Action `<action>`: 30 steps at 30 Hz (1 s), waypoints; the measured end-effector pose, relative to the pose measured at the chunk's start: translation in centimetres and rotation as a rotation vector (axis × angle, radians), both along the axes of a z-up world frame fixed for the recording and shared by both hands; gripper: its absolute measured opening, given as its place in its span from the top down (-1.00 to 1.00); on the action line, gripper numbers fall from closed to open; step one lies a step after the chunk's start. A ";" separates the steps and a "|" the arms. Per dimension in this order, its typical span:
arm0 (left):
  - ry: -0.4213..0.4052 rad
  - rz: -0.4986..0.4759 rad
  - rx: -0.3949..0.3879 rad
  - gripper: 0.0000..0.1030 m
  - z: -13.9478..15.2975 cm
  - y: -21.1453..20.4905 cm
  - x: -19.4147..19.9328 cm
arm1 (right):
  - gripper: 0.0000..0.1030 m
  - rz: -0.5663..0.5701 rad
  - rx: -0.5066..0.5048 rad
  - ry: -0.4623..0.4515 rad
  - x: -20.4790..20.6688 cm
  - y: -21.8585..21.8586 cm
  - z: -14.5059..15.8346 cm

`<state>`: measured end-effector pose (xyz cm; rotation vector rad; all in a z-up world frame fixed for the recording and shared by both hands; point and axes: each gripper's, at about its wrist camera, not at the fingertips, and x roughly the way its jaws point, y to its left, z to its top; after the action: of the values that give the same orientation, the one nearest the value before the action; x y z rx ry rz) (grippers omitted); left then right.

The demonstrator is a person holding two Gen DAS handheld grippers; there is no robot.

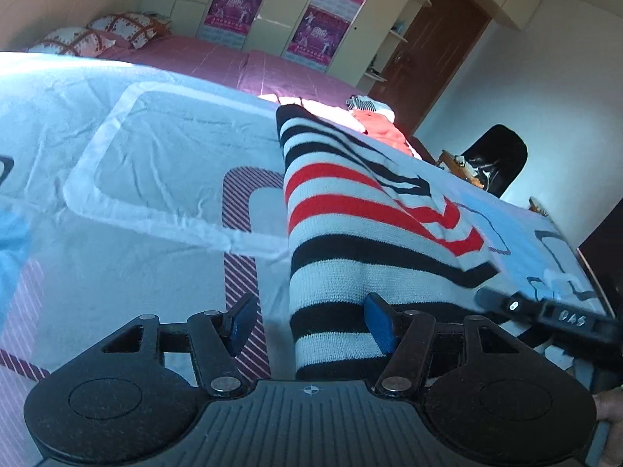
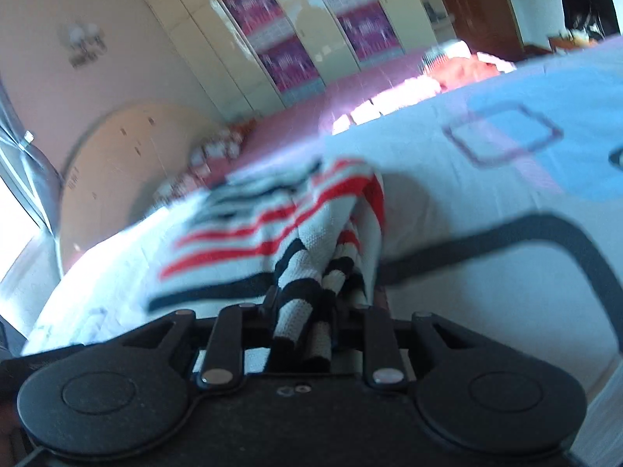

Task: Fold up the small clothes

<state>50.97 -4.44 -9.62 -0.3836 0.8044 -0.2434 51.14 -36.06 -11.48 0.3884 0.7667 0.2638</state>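
Right wrist view: my right gripper (image 2: 311, 311) clamps bunched black, white and red striped knit garment (image 2: 272, 229) lying on the pale patterned bedspread (image 2: 486, 202). My left gripper (image 1: 309, 321) stands agape, straddling the garment's edge.

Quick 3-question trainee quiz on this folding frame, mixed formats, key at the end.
1. True or false: the right gripper has striped knit garment bunched between its jaws.
2. The left gripper jaws are: A) clamped on the bedsheet B) open, garment between them C) shut on nothing.
3. Fill in: beyond the garment lies an ____ cloth.

Key: 1 true; 2 B; 3 orange.
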 end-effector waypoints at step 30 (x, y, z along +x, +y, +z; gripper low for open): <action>-0.087 -0.014 -0.019 -0.18 1.8 0.0 0.9 | 0.82 -0.011 0.044 -0.159 4.4 -1.3 1.7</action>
<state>51.85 -4.44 -7.78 -0.3829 0.7197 -0.2788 55.52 -37.32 -9.75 0.4074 0.6031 0.2984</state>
